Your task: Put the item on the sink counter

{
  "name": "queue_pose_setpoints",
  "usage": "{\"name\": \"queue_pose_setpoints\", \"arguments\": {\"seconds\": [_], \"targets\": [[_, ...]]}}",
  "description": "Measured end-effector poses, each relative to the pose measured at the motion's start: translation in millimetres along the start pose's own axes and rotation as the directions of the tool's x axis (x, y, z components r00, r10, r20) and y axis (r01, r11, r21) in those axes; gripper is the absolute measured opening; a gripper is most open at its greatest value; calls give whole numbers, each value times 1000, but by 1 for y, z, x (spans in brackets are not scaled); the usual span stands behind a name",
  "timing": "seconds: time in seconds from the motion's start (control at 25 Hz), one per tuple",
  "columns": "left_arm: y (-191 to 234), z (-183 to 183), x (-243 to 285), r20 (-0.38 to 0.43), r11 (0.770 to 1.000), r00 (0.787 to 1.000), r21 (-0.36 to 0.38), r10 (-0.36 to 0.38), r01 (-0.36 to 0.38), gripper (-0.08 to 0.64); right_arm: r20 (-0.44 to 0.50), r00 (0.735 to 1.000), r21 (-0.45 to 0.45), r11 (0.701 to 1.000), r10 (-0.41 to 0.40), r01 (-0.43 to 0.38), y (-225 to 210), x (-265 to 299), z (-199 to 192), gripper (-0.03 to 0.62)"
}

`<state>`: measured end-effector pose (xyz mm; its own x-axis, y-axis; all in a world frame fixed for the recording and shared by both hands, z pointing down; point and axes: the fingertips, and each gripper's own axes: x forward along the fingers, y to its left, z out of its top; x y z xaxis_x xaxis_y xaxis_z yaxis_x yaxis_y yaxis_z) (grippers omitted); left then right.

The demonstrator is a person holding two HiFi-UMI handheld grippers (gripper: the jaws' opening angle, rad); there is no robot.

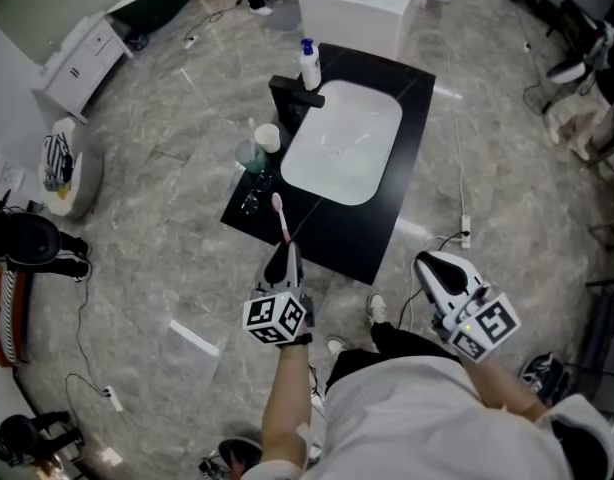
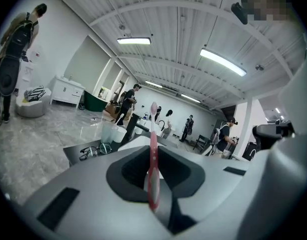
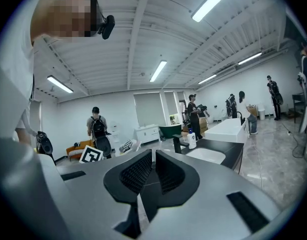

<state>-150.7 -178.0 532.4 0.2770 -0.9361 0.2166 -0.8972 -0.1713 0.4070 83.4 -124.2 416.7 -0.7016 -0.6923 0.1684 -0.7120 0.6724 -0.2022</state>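
Observation:
A pink toothbrush (image 1: 281,216) stands between the jaws of my left gripper (image 1: 284,252), which is shut on its handle. The bristle end points toward the black sink counter (image 1: 387,208) and hangs over its near left corner. In the left gripper view the toothbrush (image 2: 153,134) rises upright from my left gripper (image 2: 153,170). The counter holds a white basin (image 1: 342,143). My right gripper (image 1: 434,268) hangs right of the counter's near edge. Its jaws are together with nothing between them, as the right gripper view (image 3: 153,165) shows.
On the counter's left strip stand a black faucet (image 1: 292,93), a soap bottle (image 1: 309,65), two cups (image 1: 259,148) and a pair of glasses (image 1: 250,203). A white block (image 1: 357,3) stands behind the counter. A power strip (image 1: 465,233) lies on the floor. Several people stand far off.

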Motion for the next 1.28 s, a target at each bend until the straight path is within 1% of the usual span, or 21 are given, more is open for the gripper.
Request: {"name": "queue_pose_setpoints", "arguments": {"seconds": [0.52,0.72,1.04,1.28], "targets": [[19,-23,27,-72,998,996,28,54,-52,49,-10,1000,14,1000,-8,8,-15,3,-4,49],[28,-32,38,-99,997,992,8,73,-73,49,-18,1000,20,1000,-10,11,-20,4,-4,49],[39,-43,56,-133,995,986,2,102,-103,49,-24,999,24,999,-22,23,-34,5,-6,49],[46,-44,67,-156,992,980,25,126,-123,49,-25,999,30,999,-29,30,-44,7,-5,49]]}}
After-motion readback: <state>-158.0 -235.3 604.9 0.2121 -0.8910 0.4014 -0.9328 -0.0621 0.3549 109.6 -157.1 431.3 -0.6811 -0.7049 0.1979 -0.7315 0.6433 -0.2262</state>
